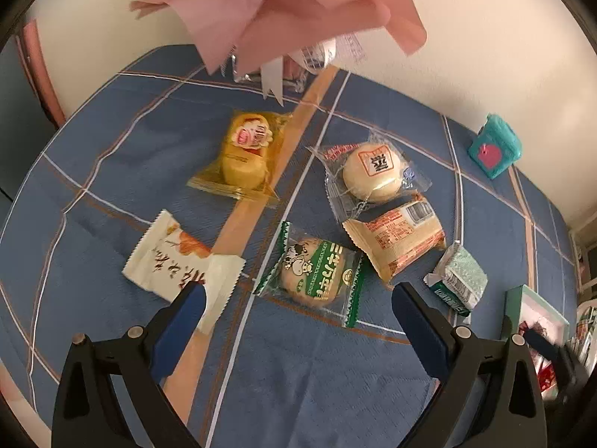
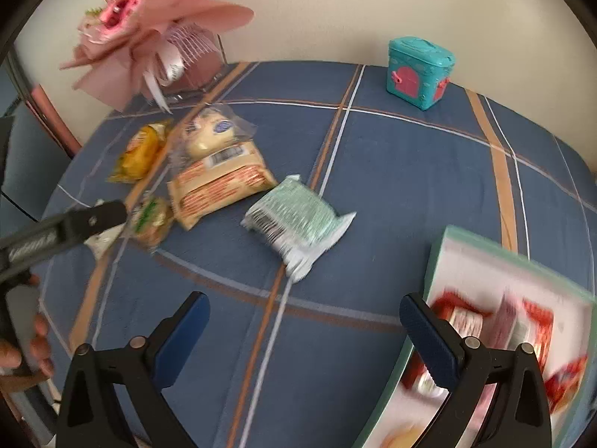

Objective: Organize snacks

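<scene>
Left gripper (image 1: 298, 302) spread wide, empty, above green cow-print biscuit packet (image 1: 313, 274) on tabletop (image 1: 298, 373). White wrapper (image 1: 179, 261) at 9 o'clock of it. Right gripper (image 2: 304, 321) spread, empty; mint-green packet (image 2: 294, 220) at 12 o'clock, green-rimmed box (image 2: 434, 261) at 3 o'clock.

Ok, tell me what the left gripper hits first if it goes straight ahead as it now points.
Most likely the green-and-clear wrapped round cookie: it lies centred just ahead of the open left gripper. The white paper-wrapped snack sits by one of the fingers. Depth is unclear.
</scene>
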